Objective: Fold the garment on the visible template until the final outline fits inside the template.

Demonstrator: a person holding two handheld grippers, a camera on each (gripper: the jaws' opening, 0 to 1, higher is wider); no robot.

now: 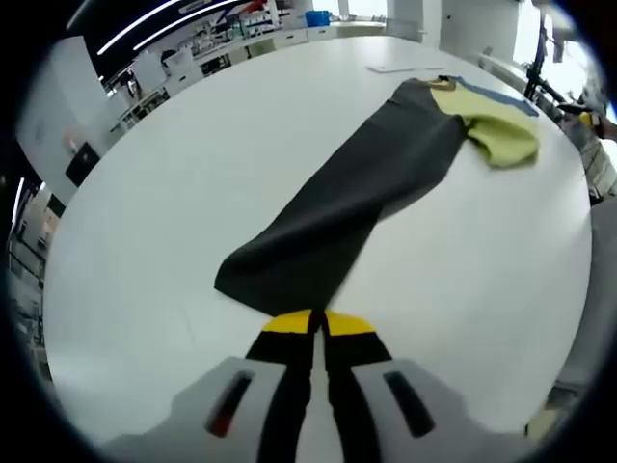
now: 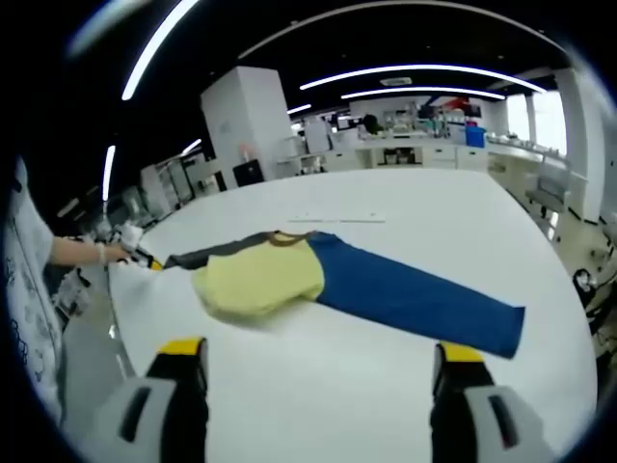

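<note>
- A broad white table (image 1: 174, 193) in a bright laboratory, shelving and benches behind it, carried the garment (image 1: 366, 183); it lay stretched away from the left gripper toward the table's far side.
- In the left gripper view, the left gripper (image 1: 314, 326) had its yellow-tipped jaws pressed together on the end of the dark grey sleeve (image 1: 318, 241), the cloth bunching just above the tips.
- Beyond that sleeve sat the pale yellow body panel (image 1: 496, 130), with a sliver of the blue sleeve (image 1: 501, 98) showing behind it; a thin flat sheet (image 1: 390, 68) lay on the table past the garment.
- In the right gripper view, the same table (image 2: 405, 395) ran back to cabinets under strip lights, and the right gripper (image 2: 318, 362) stood wide open, holding nothing, near the yellow panel (image 2: 258, 278).
- The blue sleeve (image 2: 415, 299) reached out from the panel to one side and the grey sleeve (image 2: 207, 255) to the other, where a person's hand (image 2: 82, 253) held the left gripper (image 2: 145, 257).
- No template outline could be made out on the table.
- Judged from this, the grey sleeve was the fold in hand; it would go best lifted low, carried straight over the yellow panel and laid flat without dragging the body, with the open gripper pinning the panel.
</note>
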